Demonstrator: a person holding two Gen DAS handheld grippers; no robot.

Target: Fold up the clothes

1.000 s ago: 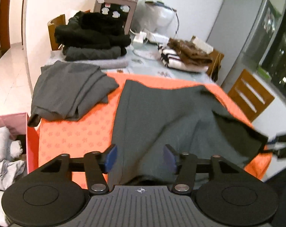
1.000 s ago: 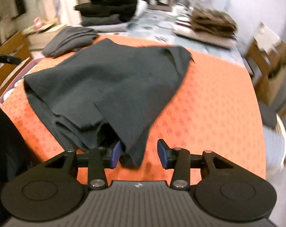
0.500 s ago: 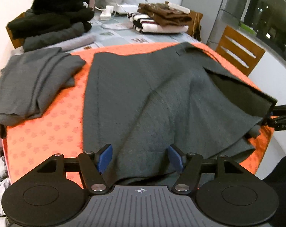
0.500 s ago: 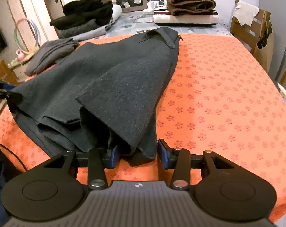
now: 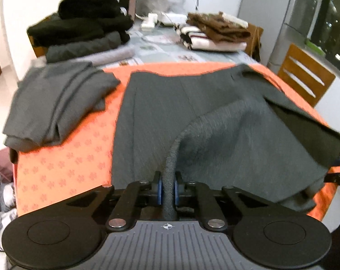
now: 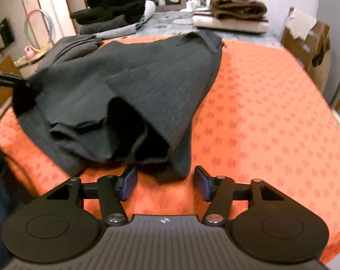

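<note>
Nowhere readable writing. Spread on the orange flower-printed tablecloth (image 6: 271,112): dark grey knit garment (image 5: 203,117). Closing on its rolled hem: left gripper (image 5: 167,187). Closing too, pads clear of fabric: right gripper (image 6: 165,183).

No words, brand names or numbers can be read in either view. The only sign is a small white crosshair mark, a circle crossed by two lines, printed on the ribbed grey housing (image 5: 167,243) of the left hand-held gripper, at 12 o'clock on that housing's top edge. A like mark sits at the same place on the right hand-held gripper's housing (image 6: 164,240), too blurred to make out further.
</note>
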